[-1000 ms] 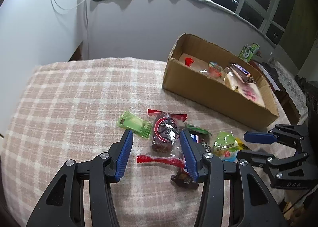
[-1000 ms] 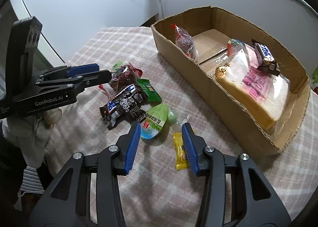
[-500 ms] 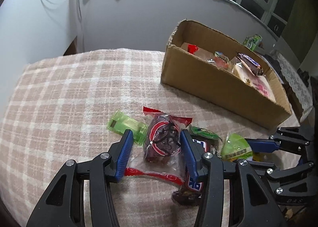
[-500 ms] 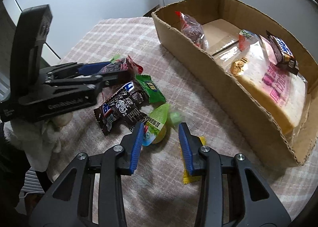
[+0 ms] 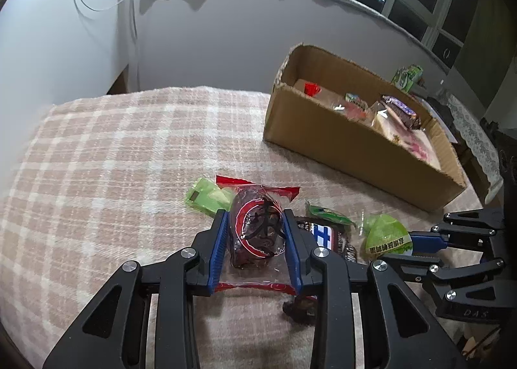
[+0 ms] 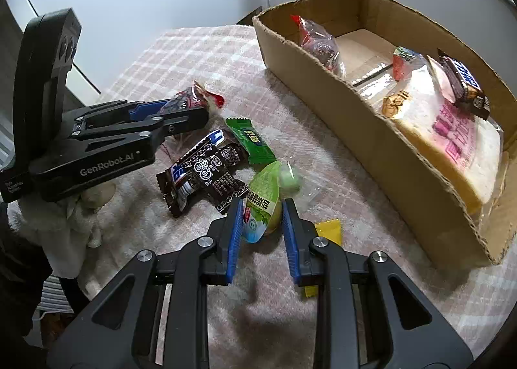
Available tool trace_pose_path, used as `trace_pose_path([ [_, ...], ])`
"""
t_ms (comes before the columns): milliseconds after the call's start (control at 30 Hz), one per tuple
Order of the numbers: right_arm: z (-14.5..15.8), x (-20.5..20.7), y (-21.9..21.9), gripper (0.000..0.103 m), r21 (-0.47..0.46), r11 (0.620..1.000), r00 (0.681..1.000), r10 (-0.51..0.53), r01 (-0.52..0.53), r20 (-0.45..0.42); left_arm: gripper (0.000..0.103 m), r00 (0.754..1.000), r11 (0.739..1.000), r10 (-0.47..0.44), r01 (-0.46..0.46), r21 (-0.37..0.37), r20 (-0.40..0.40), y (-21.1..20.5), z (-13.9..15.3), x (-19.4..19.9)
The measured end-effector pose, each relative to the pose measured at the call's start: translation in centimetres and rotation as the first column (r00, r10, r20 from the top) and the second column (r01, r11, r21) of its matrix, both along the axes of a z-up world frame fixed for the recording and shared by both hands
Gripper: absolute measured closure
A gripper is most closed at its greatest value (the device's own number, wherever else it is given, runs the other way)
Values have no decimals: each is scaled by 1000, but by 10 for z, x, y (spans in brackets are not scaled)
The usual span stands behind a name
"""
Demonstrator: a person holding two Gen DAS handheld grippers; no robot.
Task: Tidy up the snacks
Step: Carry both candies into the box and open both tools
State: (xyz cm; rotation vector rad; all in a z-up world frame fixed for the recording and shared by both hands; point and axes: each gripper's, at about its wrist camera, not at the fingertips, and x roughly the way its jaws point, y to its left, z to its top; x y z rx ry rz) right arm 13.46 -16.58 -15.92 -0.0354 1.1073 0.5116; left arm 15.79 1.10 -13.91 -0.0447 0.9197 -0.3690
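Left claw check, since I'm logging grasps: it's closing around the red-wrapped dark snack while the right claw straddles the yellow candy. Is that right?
Not quite. The left claw does bracket the red-wrapped dark snack, but the right claw straddles the green-labelled jelly cup, not the yellow candy, which lies just outside its right finger. The right wrist view shows this.

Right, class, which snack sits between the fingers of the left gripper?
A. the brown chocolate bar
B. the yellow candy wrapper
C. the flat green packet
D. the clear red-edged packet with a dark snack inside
D: in the left wrist view the left gripper has its blue pads closed against the clear red-edged packet with a dark snack inside.
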Motion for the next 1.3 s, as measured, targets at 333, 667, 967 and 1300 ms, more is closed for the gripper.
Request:
trace_pose_path([
  [333,27,-14,-11,78,29,1000,999,-6,5,48,72,998,999,6,-4,-39,61,5,31,-13],
  [667,73,-9,-36,78,47,998,989,-41,35,139,72,991,999,-12,19,-51,133,-5,68,-8],
  [967,106,22,-53,78,33,997,976,-76,71,205,72,984,997,-46,57,-60,169,-30,91,17],
  [1300,114,68,-58,78,5,995,967,-97,99,236,72,986,994,-68,79,-73,150,-59,92,56],
])
